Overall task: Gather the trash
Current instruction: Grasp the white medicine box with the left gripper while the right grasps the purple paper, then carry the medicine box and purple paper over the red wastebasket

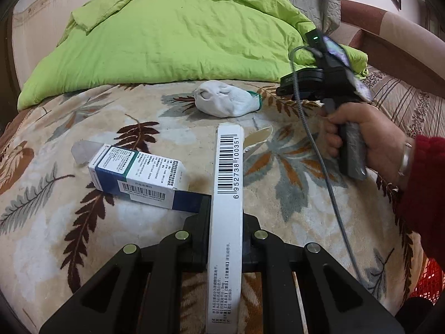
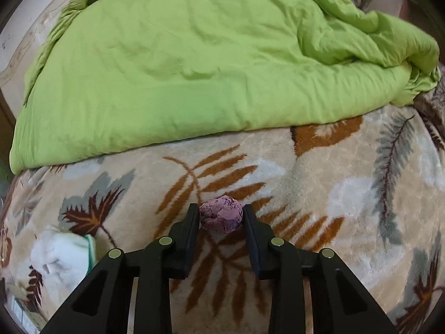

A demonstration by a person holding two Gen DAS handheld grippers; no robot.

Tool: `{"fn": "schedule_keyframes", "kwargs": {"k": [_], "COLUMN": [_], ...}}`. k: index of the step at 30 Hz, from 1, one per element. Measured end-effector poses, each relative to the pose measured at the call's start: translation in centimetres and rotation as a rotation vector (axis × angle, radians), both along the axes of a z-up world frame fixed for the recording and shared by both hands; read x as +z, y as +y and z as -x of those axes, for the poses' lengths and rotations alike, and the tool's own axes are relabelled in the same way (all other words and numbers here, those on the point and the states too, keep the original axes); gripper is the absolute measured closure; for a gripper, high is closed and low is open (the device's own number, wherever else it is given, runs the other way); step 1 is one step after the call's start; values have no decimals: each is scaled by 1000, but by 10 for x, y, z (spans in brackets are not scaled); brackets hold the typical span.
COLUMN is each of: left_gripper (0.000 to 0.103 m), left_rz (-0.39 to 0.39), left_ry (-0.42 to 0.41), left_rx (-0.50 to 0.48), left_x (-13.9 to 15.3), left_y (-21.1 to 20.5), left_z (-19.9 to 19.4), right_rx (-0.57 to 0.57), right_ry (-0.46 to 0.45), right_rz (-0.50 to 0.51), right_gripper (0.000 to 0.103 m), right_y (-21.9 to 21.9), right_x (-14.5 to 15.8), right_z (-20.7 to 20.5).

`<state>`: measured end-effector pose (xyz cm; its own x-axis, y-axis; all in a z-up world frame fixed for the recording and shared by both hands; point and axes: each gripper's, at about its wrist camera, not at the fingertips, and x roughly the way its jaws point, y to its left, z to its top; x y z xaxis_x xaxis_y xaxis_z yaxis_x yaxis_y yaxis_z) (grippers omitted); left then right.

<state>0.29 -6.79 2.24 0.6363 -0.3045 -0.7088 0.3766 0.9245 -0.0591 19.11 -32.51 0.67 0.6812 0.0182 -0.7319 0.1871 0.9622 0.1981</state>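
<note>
While left claw (image 1: pixel 225 217) grips box (image 1: pixel 226 194), right view alone shows purple wad (image 2: pixel 221 214).

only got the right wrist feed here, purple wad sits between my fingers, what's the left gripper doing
Observer: The left gripper is shut on a long white barcode box, held edge-up between its pads.
Operator: anything else to collect near it
Observer: Yes, a blue and white medicine box lies on the leaf-print blanket, just left of the left gripper.
Operator: that white thing at my lower left, what is it
Observer: From the left wrist view it is a balled white sock with a green cuff, lying on the blanket in front of the green duvet.
</note>
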Motion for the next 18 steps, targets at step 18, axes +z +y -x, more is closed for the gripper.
{"fn": "schedule_keyframes", "kwargs": {"k": [18], "left_gripper": [90], "left_rz": [-67], "left_ry": [-75], "left_rx": [37], "left_x": [24], "left_y": [5], "left_z": [59], "right_rx": [168], "right_ry": [-126], "right_rz": [-69], "right_gripper": [70], "right_y": [74], "right_x": [58], "right_z": [258]}}
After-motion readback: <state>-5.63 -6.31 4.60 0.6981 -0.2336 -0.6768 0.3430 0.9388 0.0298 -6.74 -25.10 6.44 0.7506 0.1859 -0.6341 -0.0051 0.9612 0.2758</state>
